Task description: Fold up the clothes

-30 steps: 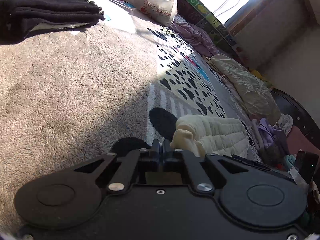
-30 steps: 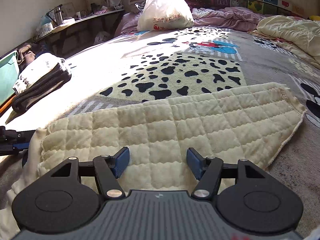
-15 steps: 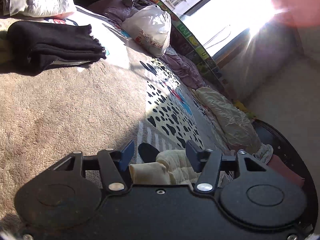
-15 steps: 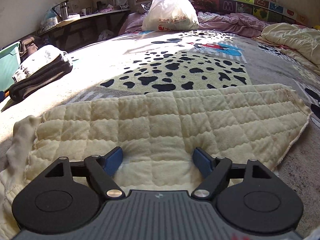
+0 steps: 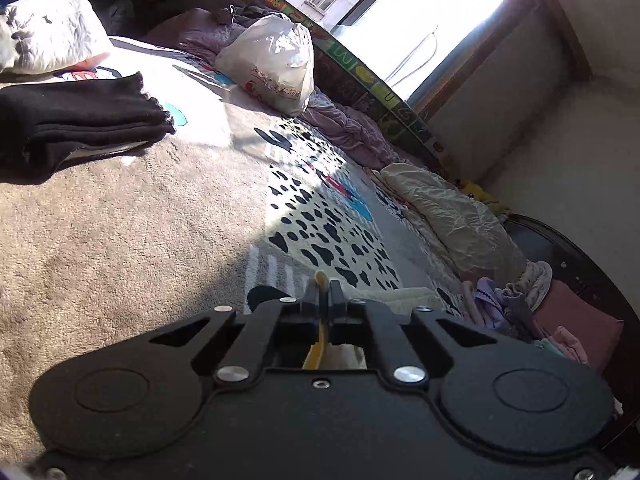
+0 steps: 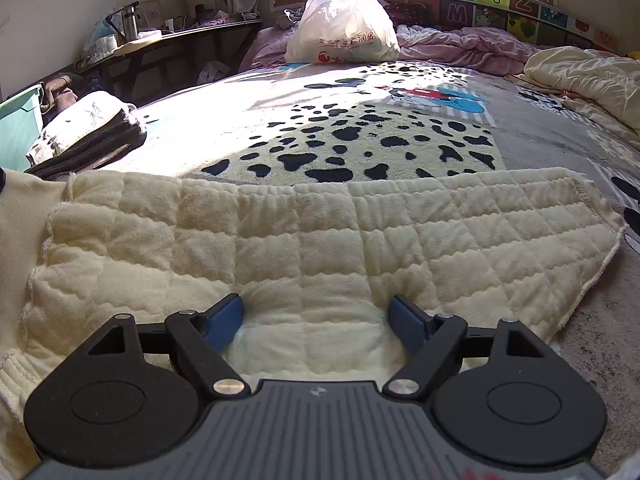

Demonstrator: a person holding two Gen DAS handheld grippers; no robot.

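Note:
A cream quilted garment lies spread flat across the bed in the right wrist view. My right gripper is open, with its blue fingertips resting on the garment's near part. My left gripper is shut on a thin edge of the cream garment, which shows yellow between the jaws. More of the garment lies just beyond the left fingers. At the left edge of the right wrist view the garment's end stands raised.
A folded black garment with a white bundle on it lies at the bed's left side. A white plastic bag, purple bedding and a cream duvet lie at the far end. A green bin stands left.
My left gripper opened, then shut on the garment's left edge and lifted it. My right gripper stayed open and moved a little forward over the garment.

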